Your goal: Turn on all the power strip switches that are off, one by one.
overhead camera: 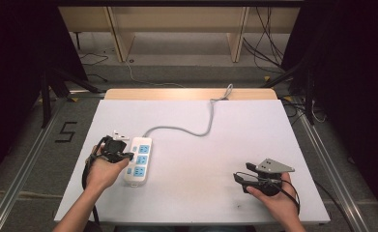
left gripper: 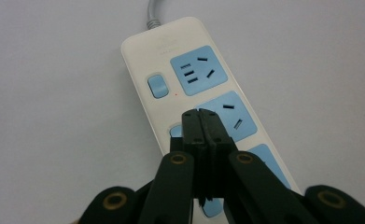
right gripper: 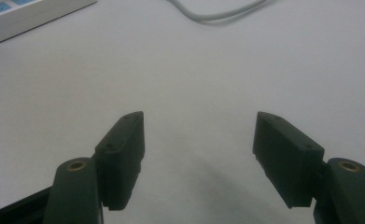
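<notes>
Left gripper [left gripper: 202, 116] has its jaws pressed together with nothing between them, tips over the middle of the power strip [left gripper: 194, 88], right at the small blue switch [left gripper: 174, 131] beside the middle socket; whether they touch it, can't tell. In the high view the left gripper [overhead camera: 123, 155] sits at the strip's left edge, left hand [overhead camera: 102, 171] wrapped around it. Right gripper [right gripper: 199, 135] has its jaws spread wide over bare white table [right gripper: 194, 70], holding nothing. In the high view the right gripper [overhead camera: 239, 178] is near the front right of the table, well apart from the strip, right hand [overhead camera: 273, 193] under it, grey plate [overhead camera: 273, 166] on top. Power strip [overhead camera: 138, 160] lies left of centre, three blue sockets up. Its grey cable [overhead camera: 196, 128] snakes to the far edge and drops off.
</notes>
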Action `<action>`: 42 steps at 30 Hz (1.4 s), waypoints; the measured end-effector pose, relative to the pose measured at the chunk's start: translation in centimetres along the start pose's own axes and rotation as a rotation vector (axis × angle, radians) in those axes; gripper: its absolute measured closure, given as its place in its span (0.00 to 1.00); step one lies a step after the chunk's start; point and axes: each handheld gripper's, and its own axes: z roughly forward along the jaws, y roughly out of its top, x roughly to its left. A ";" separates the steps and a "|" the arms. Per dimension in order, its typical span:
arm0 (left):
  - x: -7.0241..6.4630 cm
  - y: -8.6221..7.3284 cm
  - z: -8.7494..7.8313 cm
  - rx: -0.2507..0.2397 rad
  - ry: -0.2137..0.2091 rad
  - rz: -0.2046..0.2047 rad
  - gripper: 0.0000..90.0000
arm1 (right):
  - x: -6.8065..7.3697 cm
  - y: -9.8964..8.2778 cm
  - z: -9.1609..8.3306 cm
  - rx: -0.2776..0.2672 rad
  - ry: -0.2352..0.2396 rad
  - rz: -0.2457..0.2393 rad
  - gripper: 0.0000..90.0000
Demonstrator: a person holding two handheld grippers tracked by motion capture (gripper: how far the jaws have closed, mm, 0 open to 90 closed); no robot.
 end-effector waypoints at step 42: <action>-0.4 -1.1 0.0 0.045 -0.011 0.023 1.00 | 0.0 0.0 0.0 0.000 -0.001 0.001 0.39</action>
